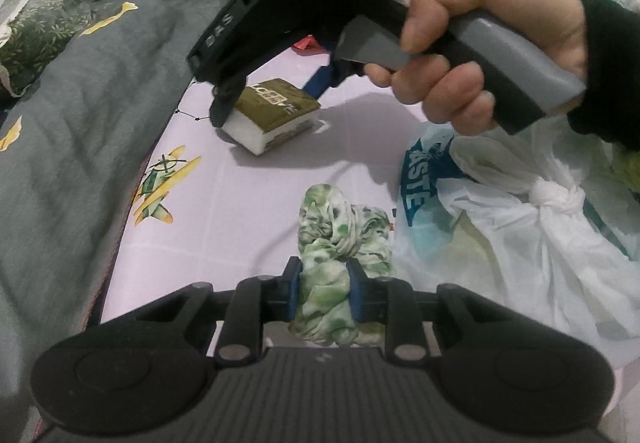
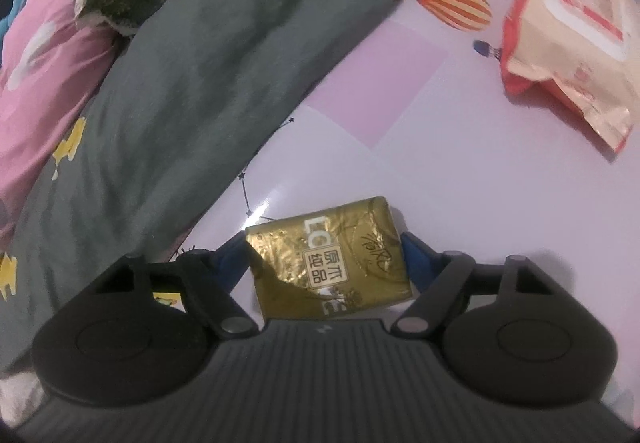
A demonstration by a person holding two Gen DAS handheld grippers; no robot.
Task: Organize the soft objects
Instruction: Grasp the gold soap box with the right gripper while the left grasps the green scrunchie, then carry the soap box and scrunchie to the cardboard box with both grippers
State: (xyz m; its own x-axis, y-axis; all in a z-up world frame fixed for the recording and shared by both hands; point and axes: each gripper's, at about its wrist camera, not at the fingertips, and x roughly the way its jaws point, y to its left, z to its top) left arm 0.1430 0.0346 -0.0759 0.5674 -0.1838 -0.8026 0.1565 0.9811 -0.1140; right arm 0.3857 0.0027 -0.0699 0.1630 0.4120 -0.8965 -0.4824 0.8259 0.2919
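Early stage: your left hand-held gripper (image 1: 324, 293) is clamped on the green cloth (image 1: 344, 243) at 6 o'clock on the bed (image 1: 248, 195), your right hand-held gripper (image 2: 326, 257) spread around the gold tissue pack (image 2: 328, 255), not yet squeezing; nothing sorted.

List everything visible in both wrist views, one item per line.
green-and-white cloth: one, bunched, on the sheet, pinched between the left gripper's pads
gold tissue pack: one, gold top with white sides, on the sheet between the right gripper's pads
white plastic bag: one, knotted, teal print, right of the cloth
orange wipes pack: one, orange and cream, far right on the sheet
grey quilt: one, yellow motifs, along the left
bed sheet: one, pale lilac, printed
left gripper: black, blue pads, shut on the cloth
right gripper: black, blue pads, straddling the pack
hand: one, black sleeve, holding the right gripper's handle
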